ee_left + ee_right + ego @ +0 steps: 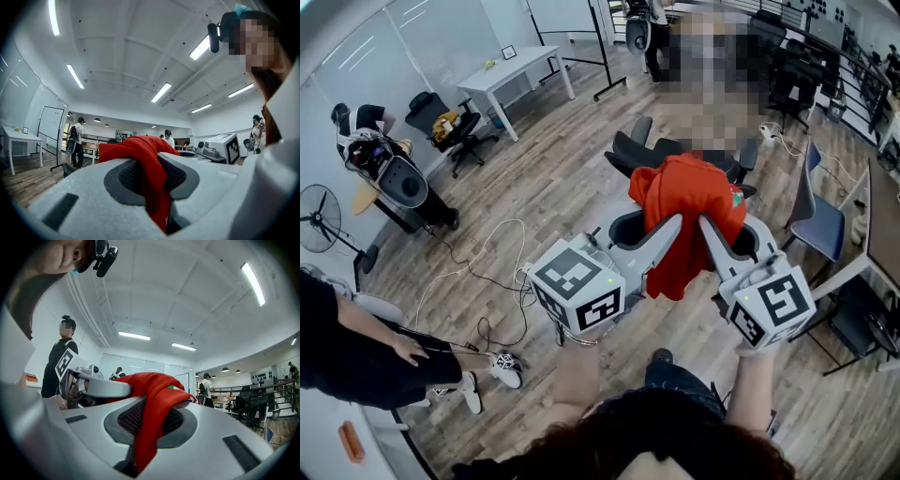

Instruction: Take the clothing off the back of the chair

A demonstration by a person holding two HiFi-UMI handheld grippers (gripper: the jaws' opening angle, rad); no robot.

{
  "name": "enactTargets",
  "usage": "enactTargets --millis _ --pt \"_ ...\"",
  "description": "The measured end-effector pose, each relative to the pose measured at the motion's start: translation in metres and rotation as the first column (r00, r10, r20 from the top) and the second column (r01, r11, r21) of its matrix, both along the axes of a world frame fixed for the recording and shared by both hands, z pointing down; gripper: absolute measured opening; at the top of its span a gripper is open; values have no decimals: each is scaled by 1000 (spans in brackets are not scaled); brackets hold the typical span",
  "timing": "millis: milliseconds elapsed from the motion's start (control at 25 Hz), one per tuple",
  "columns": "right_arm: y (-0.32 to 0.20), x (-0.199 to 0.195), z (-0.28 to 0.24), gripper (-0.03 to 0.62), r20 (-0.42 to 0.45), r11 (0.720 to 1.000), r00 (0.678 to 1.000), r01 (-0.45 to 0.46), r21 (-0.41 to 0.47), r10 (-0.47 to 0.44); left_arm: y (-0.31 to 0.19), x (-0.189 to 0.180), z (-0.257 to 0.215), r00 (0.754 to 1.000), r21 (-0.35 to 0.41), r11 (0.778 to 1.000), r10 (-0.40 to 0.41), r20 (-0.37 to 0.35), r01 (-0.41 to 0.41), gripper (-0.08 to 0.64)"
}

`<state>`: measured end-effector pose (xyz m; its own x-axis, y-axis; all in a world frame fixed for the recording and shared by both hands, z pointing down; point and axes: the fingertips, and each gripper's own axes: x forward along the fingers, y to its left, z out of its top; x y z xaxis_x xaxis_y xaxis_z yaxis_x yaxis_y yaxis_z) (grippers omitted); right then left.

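The red clothing (689, 211) hangs bunched in the air between the two grippers, its lower folds drooping below them, with the dark office chair (639, 150) just beyond it over the wooden floor (553, 178). The left gripper (675, 225) is closed on the garment's left side, and in its own view the cloth is pinched between the ribbed pads and spills down the gap. The right gripper (707, 225) clamps the right side the same way, and both point roughly level.
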<state>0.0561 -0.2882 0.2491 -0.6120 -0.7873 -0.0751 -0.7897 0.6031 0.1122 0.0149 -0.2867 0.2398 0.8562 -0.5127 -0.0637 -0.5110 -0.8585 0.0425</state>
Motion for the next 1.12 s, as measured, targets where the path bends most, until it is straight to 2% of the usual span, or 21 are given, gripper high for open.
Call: enactTargets --millis 440,1120 --pt "43 -12 -7 46 8 1000 1000 -10 25 10 44 -11 -8 1000 20 1000 1 -12 0 80" --pt "120 -40 12 46 8 999 999 -41 -9 41 121 -39 10 1000 0 1000 19 3 -19 79"
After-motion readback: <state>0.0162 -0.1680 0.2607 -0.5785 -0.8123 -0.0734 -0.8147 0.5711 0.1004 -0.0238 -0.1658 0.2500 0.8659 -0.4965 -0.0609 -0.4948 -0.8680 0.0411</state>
